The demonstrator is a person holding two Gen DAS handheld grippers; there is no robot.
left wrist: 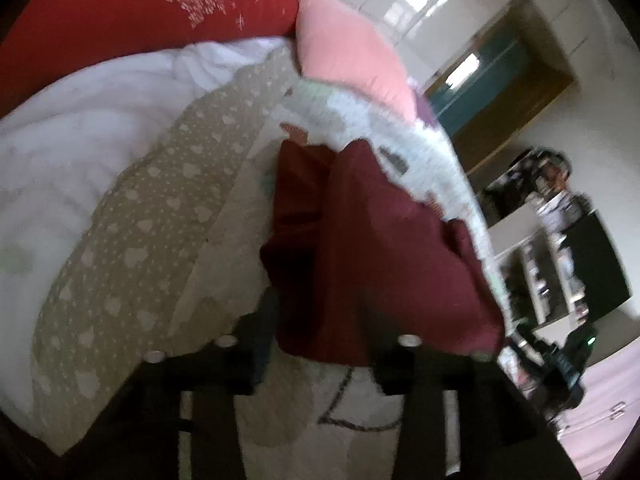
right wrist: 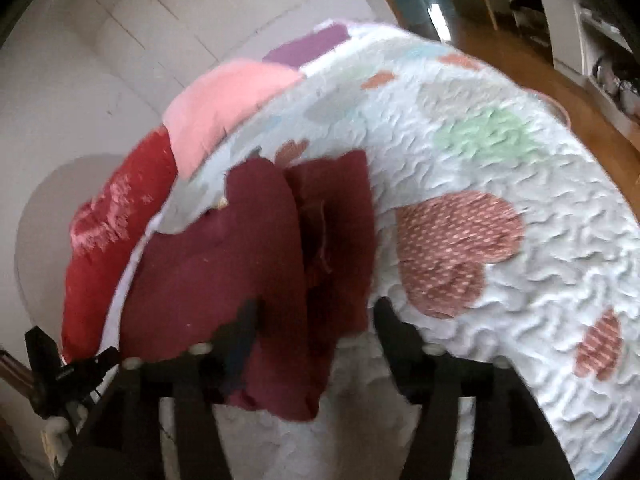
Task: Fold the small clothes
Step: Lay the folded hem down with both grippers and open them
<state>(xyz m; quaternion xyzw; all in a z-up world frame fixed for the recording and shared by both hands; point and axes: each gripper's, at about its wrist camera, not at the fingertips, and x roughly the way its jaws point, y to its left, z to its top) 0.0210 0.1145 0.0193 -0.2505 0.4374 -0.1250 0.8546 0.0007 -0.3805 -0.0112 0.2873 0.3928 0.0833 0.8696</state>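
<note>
A dark maroon small garment (left wrist: pixel 372 248) hangs lifted above the bed, bunched in folds; it also shows in the right wrist view (right wrist: pixel 256 264). My left gripper (left wrist: pixel 320 344) has its black fingers around the garment's lower edge and looks shut on it. My right gripper (right wrist: pixel 316 328) also has cloth draped between its fingers and holds the garment's other edge. Both views are blurred by motion. The fingertips are partly hidden by the cloth.
A white quilt with coloured hearts (right wrist: pixel 480 168) covers the bed. A beige heart-print cloth (left wrist: pixel 140 240), a white duvet (left wrist: pixel 80 120), a red pillow (left wrist: pixel 120 16) and a pink pillow (left wrist: pixel 352 48) lie at the head. Shelves (left wrist: pixel 560 264) and wooden floor (right wrist: pixel 520 60) lie beyond.
</note>
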